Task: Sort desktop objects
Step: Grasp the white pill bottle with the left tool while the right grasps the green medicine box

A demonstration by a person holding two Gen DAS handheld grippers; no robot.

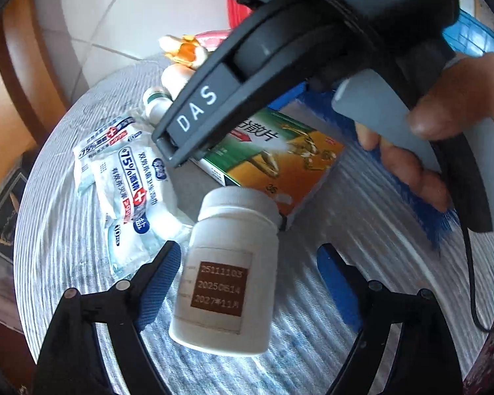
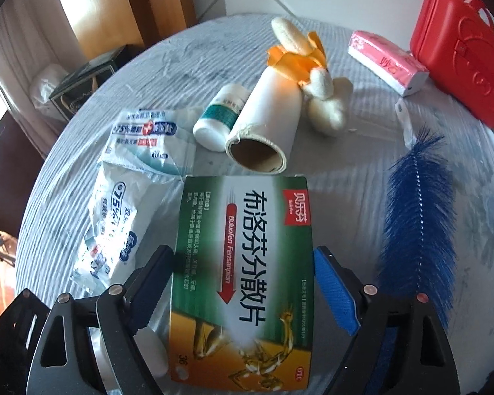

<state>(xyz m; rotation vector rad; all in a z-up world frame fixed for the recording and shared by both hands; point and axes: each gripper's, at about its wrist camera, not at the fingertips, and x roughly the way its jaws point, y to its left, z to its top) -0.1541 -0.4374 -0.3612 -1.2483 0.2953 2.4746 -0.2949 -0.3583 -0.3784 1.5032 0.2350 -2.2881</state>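
Observation:
A white pill bottle [image 1: 227, 273] with a brown date label lies on the grey striped tablecloth [image 1: 329, 230], between the fingers of my left gripper [image 1: 250, 256]. The jaws are open, with a gap on the right side. A green and orange medicine box [image 2: 243, 263] lies flat between the fingers of my right gripper [image 2: 243, 256], which is open with its pads close to the box's two long edges. In the left wrist view, the right gripper's grey finger [image 1: 194, 112] marked DAS reaches down over the same box [image 1: 280, 154], and a hand [image 1: 444, 115] holds its handle.
Alcohol wipe packets [image 2: 141, 151] lie left of the box. Behind it are a small green-labelled bottle [image 2: 220, 115], a white roll [image 2: 266, 121], a plush toy [image 2: 313, 75], a pink pack [image 2: 388, 62] and a red case [image 2: 461, 62]. A blue bottle brush [image 2: 415, 217] lies right.

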